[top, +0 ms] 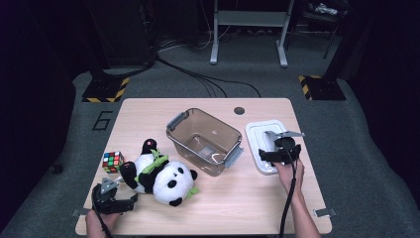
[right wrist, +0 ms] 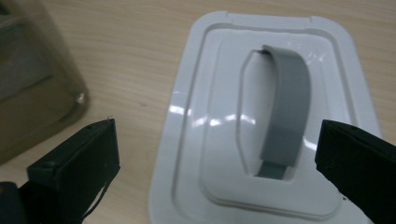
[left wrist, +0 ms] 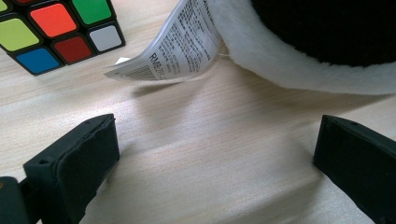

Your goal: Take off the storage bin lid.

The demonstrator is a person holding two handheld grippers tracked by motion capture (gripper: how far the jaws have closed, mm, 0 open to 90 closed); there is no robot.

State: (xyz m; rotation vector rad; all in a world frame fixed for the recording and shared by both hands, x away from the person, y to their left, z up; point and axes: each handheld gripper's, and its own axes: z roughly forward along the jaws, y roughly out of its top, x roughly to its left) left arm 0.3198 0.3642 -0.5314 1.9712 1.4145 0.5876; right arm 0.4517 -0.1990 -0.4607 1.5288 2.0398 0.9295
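On the counter [top: 213,198], the bin [top: 205,140] stood open in the middle, with its lid [top: 262,136] lying flat just to the right of it. My right claw [top: 277,154] hung over the near end of that lid, jaws spread wide with nothing between them, the grey handle [right wrist: 287,116] lying between and ahead of them. I judged the main risk to be a low pass: a jaw tip could have caught the handle or the lid's rim and skated the lid toward the counter edge, or knocked it against the bin.

The panda [top: 161,176] lay on its back at the left, close to my left claw [top: 116,203], which was also open and empty, resting near the counter's front edge. A careless close there might have pinched only the paper tag [left wrist: 180,44] and torn it, or nudged the cube [top: 112,161] beside it.
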